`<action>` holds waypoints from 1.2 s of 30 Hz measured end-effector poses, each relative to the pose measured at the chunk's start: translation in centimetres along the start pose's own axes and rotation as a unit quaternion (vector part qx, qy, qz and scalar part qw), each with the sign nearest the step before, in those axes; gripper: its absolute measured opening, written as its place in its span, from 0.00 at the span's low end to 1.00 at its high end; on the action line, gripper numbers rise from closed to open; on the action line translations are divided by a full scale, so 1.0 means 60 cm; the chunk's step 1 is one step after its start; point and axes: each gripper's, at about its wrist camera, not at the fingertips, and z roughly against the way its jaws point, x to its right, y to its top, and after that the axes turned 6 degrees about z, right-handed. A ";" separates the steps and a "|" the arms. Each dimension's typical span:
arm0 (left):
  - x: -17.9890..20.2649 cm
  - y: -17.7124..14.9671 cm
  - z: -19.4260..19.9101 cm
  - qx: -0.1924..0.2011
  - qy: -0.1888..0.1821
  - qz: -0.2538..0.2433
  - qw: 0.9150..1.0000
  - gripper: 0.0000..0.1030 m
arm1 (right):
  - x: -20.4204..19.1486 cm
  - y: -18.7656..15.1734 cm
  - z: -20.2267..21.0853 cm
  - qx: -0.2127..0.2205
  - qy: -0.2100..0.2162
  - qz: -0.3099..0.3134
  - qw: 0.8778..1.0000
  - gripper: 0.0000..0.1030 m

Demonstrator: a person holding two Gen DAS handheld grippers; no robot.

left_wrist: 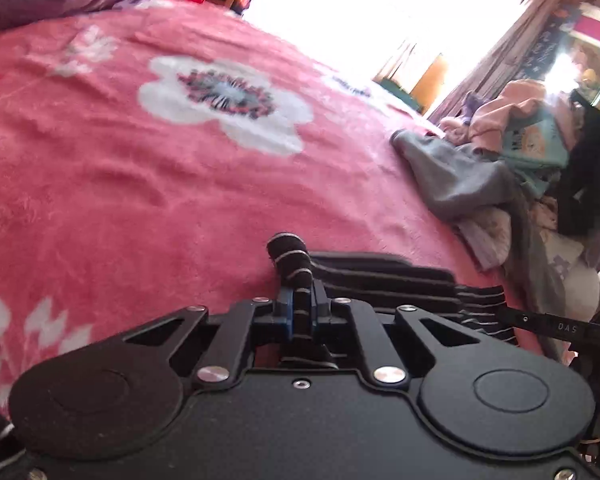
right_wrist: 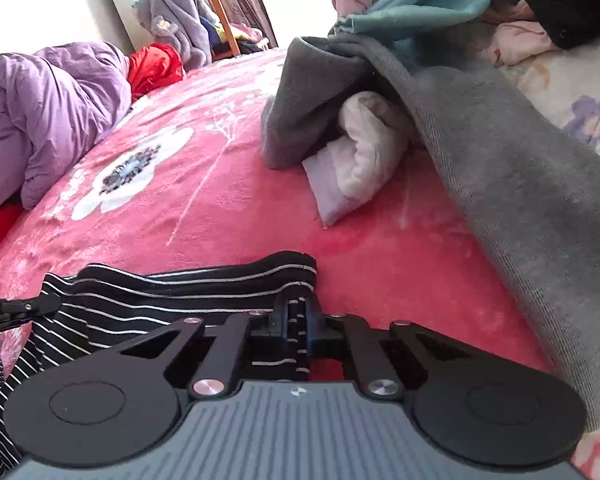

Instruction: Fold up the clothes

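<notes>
Between both jaws, striped garment point(right_wrist: 188, 284)

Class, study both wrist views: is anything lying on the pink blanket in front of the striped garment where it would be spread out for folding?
Both grippers, left and right, are shut on the striped garment. The pink blanket ahead of the left gripper is bare; ahead of the right one a grey garment and a pale bundle lie on it.

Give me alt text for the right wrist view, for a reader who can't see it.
The right gripper, jaws shut, pinches an edge of a black garment with thin white stripes over a pink floral blanket. Ahead on the right lies a pile with a grey garment draped over a pale rolled cloth; a purple quilt sits far left.
</notes>
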 end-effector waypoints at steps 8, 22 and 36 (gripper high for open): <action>0.006 0.018 -0.039 0.011 0.043 0.005 0.999 0.21 | 0.068 -0.018 0.002 0.012 -0.039 -0.090 0.995 0.08; 0.057 0.025 0.016 -0.011 -0.017 -0.062 0.998 0.32 | -0.008 -0.011 0.084 0.028 0.007 0.006 1.000 0.37; -0.018 0.032 -0.058 -0.026 -0.015 0.029 0.999 0.07 | 0.042 0.002 0.011 0.003 -0.052 -0.068 0.996 0.32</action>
